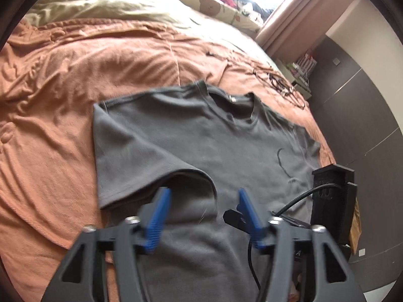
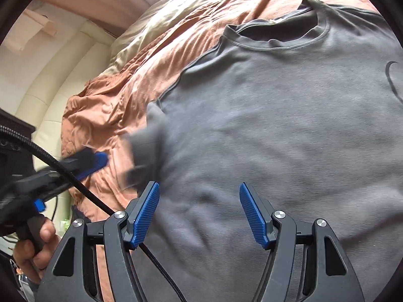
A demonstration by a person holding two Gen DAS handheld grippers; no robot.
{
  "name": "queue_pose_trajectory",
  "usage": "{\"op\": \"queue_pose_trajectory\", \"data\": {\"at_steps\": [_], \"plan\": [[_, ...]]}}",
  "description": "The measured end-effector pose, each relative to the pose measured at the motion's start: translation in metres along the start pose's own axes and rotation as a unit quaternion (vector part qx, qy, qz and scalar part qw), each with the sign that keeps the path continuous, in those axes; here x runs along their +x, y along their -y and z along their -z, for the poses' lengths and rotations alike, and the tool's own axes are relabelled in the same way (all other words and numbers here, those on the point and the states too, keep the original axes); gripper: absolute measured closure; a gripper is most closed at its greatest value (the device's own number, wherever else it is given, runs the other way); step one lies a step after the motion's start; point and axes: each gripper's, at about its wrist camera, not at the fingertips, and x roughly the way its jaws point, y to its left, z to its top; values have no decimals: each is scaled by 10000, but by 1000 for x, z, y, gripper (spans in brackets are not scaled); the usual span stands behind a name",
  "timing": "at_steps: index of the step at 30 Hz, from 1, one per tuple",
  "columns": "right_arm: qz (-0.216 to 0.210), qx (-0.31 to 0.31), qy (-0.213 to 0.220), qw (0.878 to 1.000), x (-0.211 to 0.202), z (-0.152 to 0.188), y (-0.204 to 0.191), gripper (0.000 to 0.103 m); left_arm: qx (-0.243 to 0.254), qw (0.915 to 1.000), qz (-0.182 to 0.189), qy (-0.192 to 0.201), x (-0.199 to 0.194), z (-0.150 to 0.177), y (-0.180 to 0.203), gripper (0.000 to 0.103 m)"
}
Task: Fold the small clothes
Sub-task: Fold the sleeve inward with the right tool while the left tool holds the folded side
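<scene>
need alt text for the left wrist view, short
A grey T-shirt lies flat on an orange bedspread, collar away from the camera and one sleeve folded in over the body. The left claw hovers open above the shirt's lower part, nothing between its blue pads. The other black handheld claw shows at right.

An orange blanket (image 1: 75, 80) covers the bed, with a beige quilt (image 1: 100, 2) at its far end. Black cables (image 1: 274, 75) lie near the bed's right edge; pink curtain (image 1: 289, 12) hangs beyond.

Home bedroom: bed (image 1: 75, 80), orange cover, curtain (image 1: 284, 22).
</scene>
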Motion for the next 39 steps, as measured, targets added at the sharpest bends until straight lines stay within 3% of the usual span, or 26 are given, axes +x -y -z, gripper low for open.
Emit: {"op": "queue_pose_trajectory", "data": {"at_steps": [9,11,13,19,21,22,26,29,36,39], "plan": [[35,-91,-58,9999,12,-1,-1,39,-431,9979,-470,138,-7,2,-39,35],[135,-130,-120,9998,20,-3,-1,40,-600,9968,-530,76,1,6,-53,40],[159,-162,-200,9995,27,-4,-3,54,-706,9953,-656,-13,11,9,-64,42],[206,33,-351,9992,47,-12,1,78,-925,9930,-689,-245,42,20,-89,42],[151,46,-347,9993,47,-14,1,91,-930,9930,-665,-294,50,23,-92,47],[125,49,-363,9993,47,-14,0,97,-925,9931,-649,-317,53,23,-92,54],[63,-19,-387,9992,44,-9,-1,100,-926,9927,-711,-301,55,22,-93,84],[-22,-54,-403,9992,39,-4,-4,100,-858,9933,-740,-217,47,19,-90,95],[-14,-9,-362,9993,35,3,-9,100,-674,9954,-675,-65,30,7,-71,98],[339,-148,-306,9988,33,5,-14,99,-581,9962,-645,-58,31,0,-60,98]]}}
